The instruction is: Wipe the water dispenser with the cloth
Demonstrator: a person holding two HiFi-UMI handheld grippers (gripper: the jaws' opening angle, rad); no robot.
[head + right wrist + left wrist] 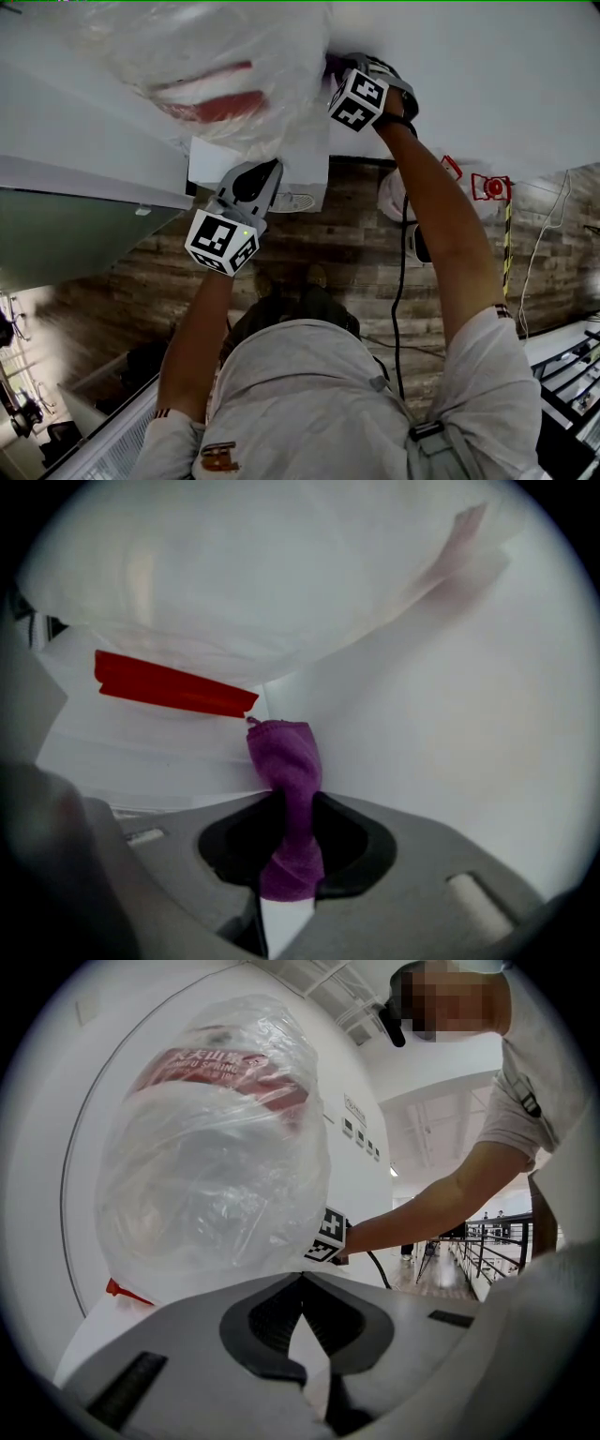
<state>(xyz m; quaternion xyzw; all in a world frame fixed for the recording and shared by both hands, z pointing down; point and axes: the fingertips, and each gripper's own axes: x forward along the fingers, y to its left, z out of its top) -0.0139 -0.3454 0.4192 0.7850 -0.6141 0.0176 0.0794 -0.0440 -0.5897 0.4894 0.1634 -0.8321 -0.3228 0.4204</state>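
The water dispenser's white body (298, 173) stands against the wall, and its bottle (220, 66) is wrapped in clear plastic with a red label. My right gripper (349, 67) is up behind the bottle by the wall, shut on a purple cloth (289, 771). The cloth sticks out past the jaws towards the dispenser's white top (141, 757), below the red label (173, 688). My left gripper (265, 173) is lower, at the dispenser's front, under the bottle (216, 1166). Its jaws meet with nothing between them (302, 1281).
A white wall (487, 75) rises behind the dispenser. Below is a wooden floor (347, 244) with a red and white object (490, 187) and a black cable (401, 309). A glass panel (66, 234) lies to the left. Railings (487, 1241) show far off.
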